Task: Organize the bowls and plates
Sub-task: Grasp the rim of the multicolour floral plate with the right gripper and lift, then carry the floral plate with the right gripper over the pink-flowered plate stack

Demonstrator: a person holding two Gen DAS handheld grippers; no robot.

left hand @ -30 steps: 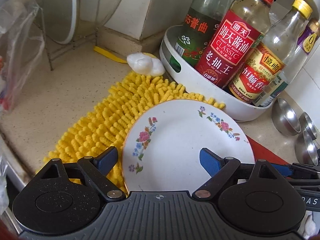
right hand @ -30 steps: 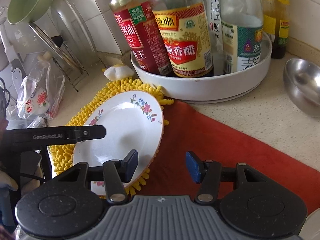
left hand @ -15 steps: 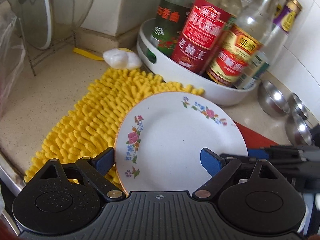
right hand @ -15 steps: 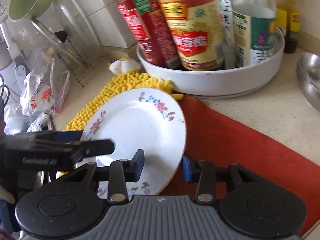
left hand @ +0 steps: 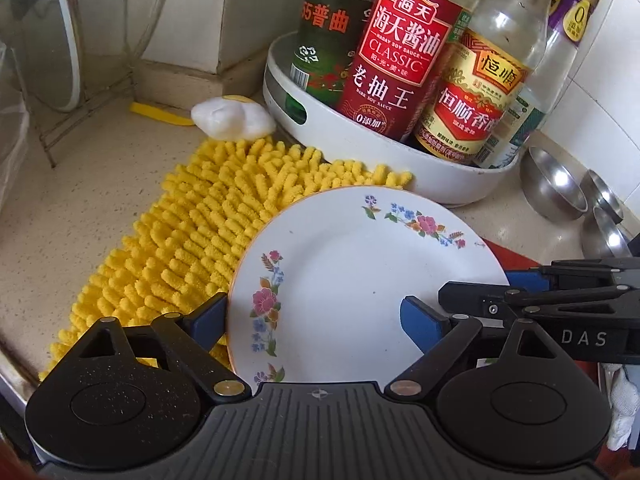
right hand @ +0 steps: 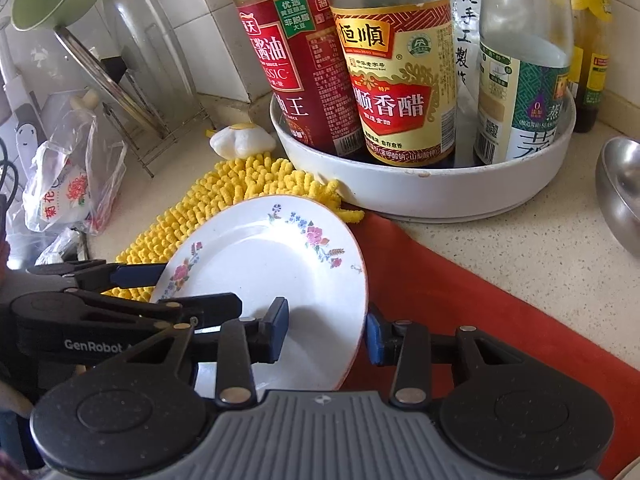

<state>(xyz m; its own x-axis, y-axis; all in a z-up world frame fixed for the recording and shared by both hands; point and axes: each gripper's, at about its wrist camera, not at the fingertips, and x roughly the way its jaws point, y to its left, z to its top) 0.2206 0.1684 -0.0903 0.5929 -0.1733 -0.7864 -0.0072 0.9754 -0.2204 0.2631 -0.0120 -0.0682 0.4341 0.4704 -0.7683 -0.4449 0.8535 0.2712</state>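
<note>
right wrist view: right gripper [right hand: 326, 330] clamped on floral plate [right hand: 272, 268] rim; left gripper [left hand: 316, 318] straddles plate edge, pad contact unclear; plate beside white bottle tray [right hand: 420, 196].

A white plate [left hand: 360, 280], rimmed in orange and sprigged with pink, blue and purple flowers, lies beside a shaggy yellow mat [left hand: 208, 232] and a red cloth [right hand: 460, 300]. Behind the plate, a white tray [right hand: 420, 192] carries bottles labelled red, gold and green. Blue pads tip the black grippers. Steel bowls [left hand: 554, 186] gleam silver right of the tray on the speckled beige counter [left hand: 80, 184].
</note>
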